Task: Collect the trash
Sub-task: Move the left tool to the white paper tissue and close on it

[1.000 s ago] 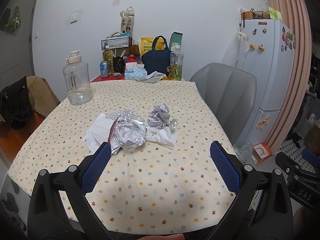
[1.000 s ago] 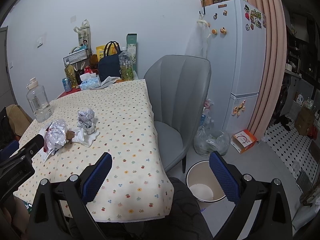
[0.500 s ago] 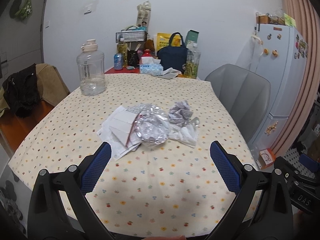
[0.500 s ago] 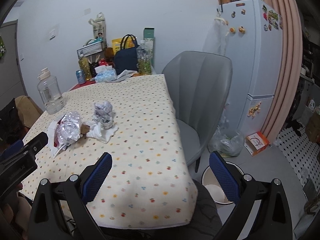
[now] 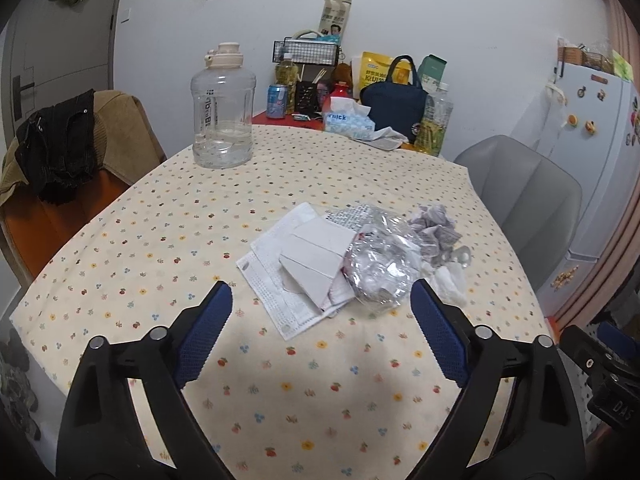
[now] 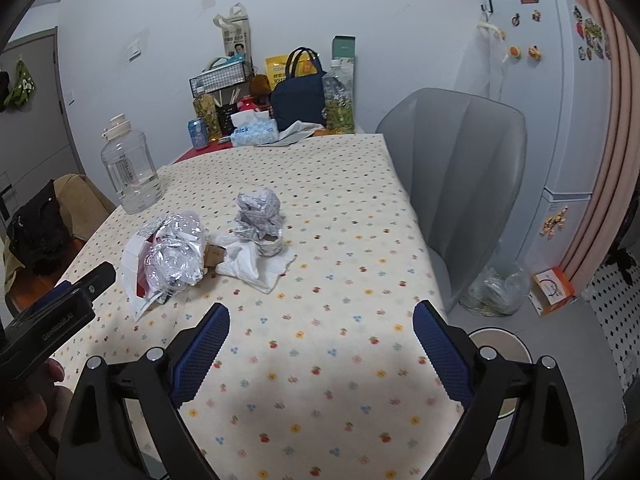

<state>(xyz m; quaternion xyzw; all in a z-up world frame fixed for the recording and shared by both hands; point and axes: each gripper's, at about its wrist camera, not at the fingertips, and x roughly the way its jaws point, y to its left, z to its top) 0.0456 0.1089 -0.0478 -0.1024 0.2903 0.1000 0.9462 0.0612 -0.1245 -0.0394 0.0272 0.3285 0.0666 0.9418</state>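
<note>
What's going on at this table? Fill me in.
A person holds a two-finger gripper in each hand over a table where trash is piled: a face mask, crumpled clear plastic and a paper ball. The left gripper points at the pile; its fingers have just been closing slightly with nothing between them. The right gripper is open and empty. A bin stands on the floor.
</note>
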